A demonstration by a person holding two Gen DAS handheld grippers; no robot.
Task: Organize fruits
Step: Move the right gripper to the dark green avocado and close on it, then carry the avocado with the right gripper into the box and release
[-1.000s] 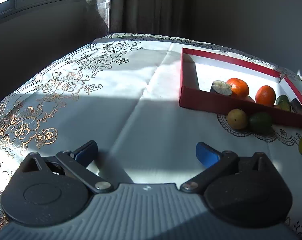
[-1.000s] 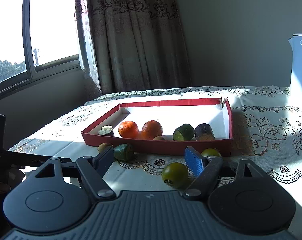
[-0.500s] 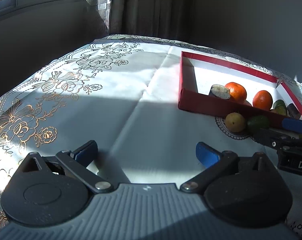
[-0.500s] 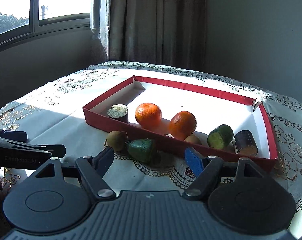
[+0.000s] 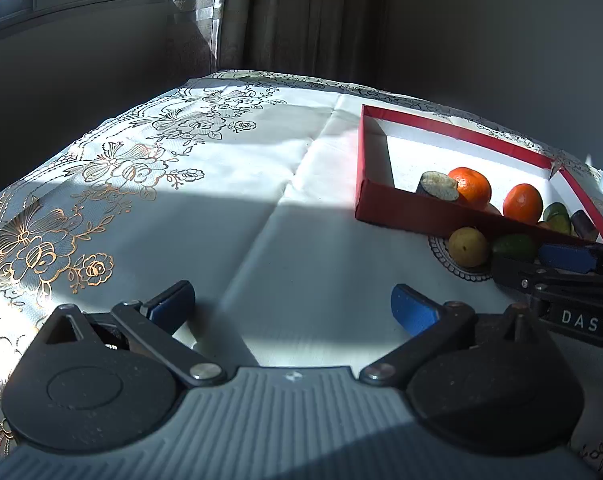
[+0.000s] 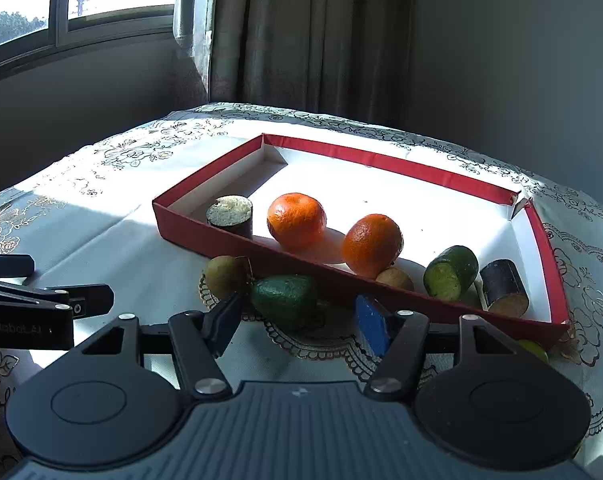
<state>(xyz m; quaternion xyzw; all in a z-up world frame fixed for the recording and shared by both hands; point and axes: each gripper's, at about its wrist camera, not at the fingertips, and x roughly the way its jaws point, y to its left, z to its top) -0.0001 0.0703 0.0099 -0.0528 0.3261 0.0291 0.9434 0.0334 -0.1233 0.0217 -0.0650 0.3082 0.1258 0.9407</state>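
A dark green avocado-like fruit [image 6: 283, 300] lies on the tablecloth against the front wall of the red tray [image 6: 189, 232]. My right gripper [image 6: 297, 320] straddles it with its jaws closing. The left pad is at the fruit's side, while a gap still shows at the blue right pad [image 6: 371, 326]. A yellow-brown round fruit [image 6: 223, 276] sits just left of the green one. The tray holds two oranges [image 6: 297, 220], a cut green piece [image 6: 449, 278] and two dark cylinders [image 6: 229, 214]. My left gripper [image 5: 293, 304] stands open over bare cloth.
A small yellow-green fruit [image 6: 533, 350] peeks out behind my right finger, outside the tray's near right corner. The left gripper [image 6: 69, 280] reaches in from the left in the right wrist view. Curtain, window and wall stand behind the table.
My right gripper has swung left along the tray's front, from a round green fruit to the avocado-like one, and its jaws have narrowed around it. The left gripper stayed put.
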